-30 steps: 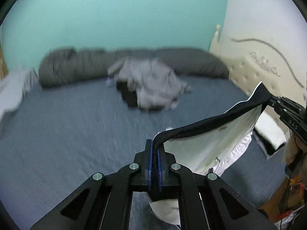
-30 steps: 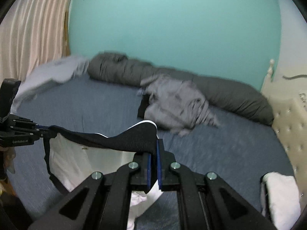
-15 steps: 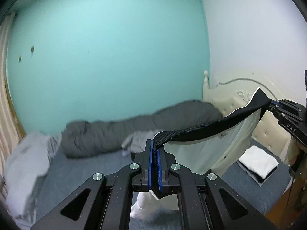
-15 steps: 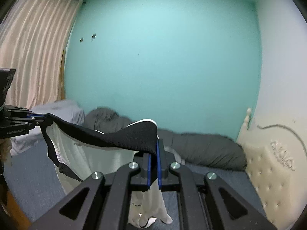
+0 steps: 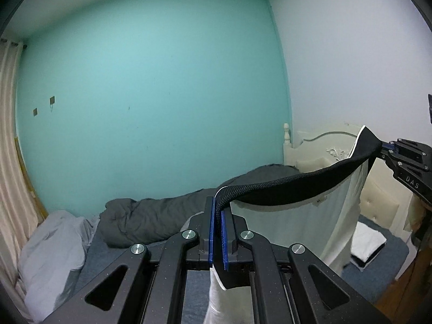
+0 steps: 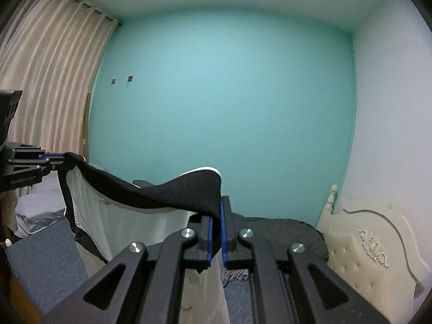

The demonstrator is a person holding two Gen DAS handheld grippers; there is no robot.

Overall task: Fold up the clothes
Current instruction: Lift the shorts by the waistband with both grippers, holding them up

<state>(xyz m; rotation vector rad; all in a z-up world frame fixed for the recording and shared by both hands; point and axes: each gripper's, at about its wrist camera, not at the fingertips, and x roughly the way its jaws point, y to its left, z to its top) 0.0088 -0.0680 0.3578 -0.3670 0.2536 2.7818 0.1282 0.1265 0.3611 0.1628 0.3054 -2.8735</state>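
Blue-sheeted bed below, with a dark grey duvet along the far teal wall, cream headboard at right, curtain at left, folded white cloth near the headboard. Raised well above the mattress compared with a second ago; more wall and less bed in view. Left hand-held gripper and right hand-held gripper each clamped on the black waistband of the white garment; band stretched roughly level left to right, cloth hanging down over the bed.

Ribbed knit waistband, matt plastic tongs
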